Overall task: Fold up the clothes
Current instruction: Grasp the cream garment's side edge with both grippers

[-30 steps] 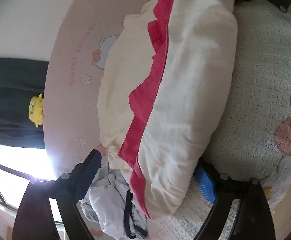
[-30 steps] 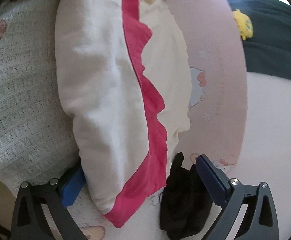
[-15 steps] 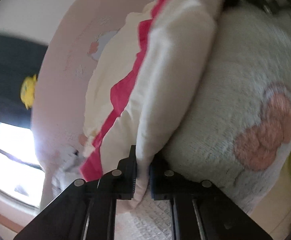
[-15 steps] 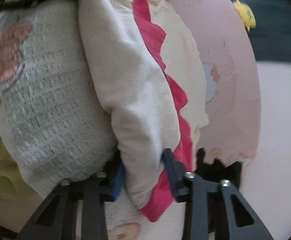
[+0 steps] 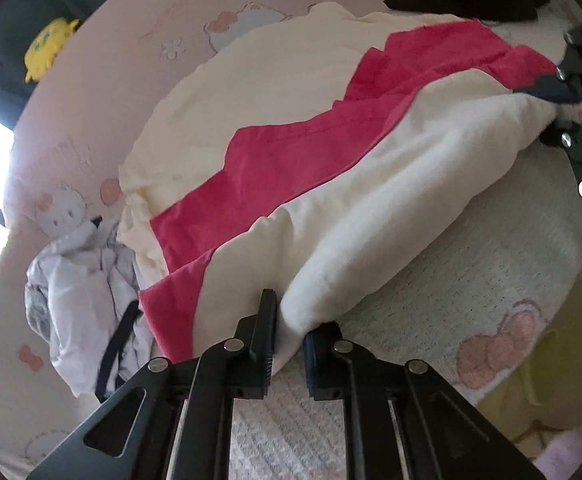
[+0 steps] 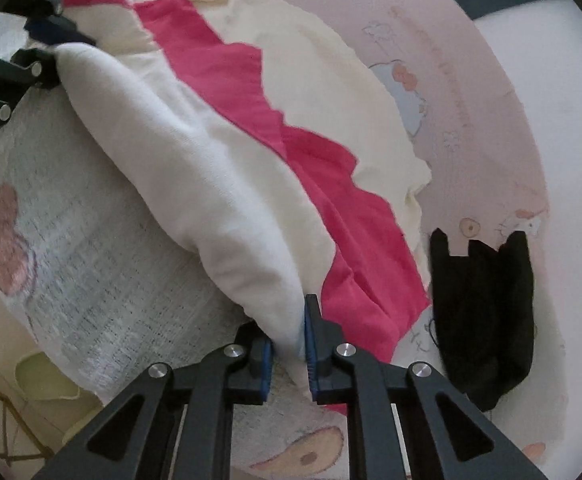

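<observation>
A cream garment with a jagged red band [image 5: 291,160] stretches diagonally across the left wrist view, from bottom centre to the upper right, draped over a white knitted blanket [image 5: 471,272] with a pink bow motif. The left gripper [image 5: 289,332], at bottom centre, pinches the garment's near cream edge between its pads. The right gripper [image 6: 289,344], at bottom centre of its own view, has just been closing and now clamps the opposite cream edge, the cloth squeezed between its blue pads. Each tool appears in the other's view at the garment's far end, upper right and upper left. Beneath lies a pink cartoon-print sheet [image 5: 91,128]. A crumpled pale lavender garment [image 5: 83,300] sits at lower left in the left view; a black garment [image 6: 487,320] lies at right in the right view. A yellow plush toy [image 5: 47,46] rests at upper left.
</observation>
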`<state>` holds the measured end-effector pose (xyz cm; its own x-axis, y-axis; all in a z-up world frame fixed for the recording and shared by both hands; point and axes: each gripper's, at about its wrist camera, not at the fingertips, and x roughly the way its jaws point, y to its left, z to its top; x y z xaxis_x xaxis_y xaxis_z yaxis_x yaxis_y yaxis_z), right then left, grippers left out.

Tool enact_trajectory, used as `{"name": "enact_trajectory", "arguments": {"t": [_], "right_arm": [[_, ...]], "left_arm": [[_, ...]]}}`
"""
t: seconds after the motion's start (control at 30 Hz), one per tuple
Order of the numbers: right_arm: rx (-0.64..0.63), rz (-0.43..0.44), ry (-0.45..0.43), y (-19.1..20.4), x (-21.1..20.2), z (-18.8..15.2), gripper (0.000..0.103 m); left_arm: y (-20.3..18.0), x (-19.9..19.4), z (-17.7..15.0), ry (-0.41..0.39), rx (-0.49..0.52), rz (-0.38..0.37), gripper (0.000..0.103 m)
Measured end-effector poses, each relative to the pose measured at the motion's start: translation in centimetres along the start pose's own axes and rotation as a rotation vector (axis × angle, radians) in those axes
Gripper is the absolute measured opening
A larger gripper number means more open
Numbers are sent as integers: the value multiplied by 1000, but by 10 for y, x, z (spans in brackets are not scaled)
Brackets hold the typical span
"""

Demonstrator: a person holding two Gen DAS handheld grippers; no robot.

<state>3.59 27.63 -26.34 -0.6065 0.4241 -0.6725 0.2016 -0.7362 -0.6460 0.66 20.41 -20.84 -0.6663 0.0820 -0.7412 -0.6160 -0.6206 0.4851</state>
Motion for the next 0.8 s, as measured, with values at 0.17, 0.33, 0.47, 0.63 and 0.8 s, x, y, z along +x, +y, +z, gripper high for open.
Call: {"name": "enact_trajectory", "arguments": {"t": [0.17,0.33,0.47,0.63,0.8], "right_arm": [[30,40,-5,4,-28,-9,11],[15,57,10,21,-47,-31,11],[58,92,34,19,-51,-42,11],[102,107,27,12,-45,-48,15],[81,19,11,13,-45,-56,45]], "left_arm": [[3,-6,-6,23,-8,-9,10],[-5,-22,-18,34,3,-16,10],[-17,-27,-27,10,82,3,10],[-29,-26,-32,-61,187,91,14],[-62,-19,-54,-112,502,314,14]]}}
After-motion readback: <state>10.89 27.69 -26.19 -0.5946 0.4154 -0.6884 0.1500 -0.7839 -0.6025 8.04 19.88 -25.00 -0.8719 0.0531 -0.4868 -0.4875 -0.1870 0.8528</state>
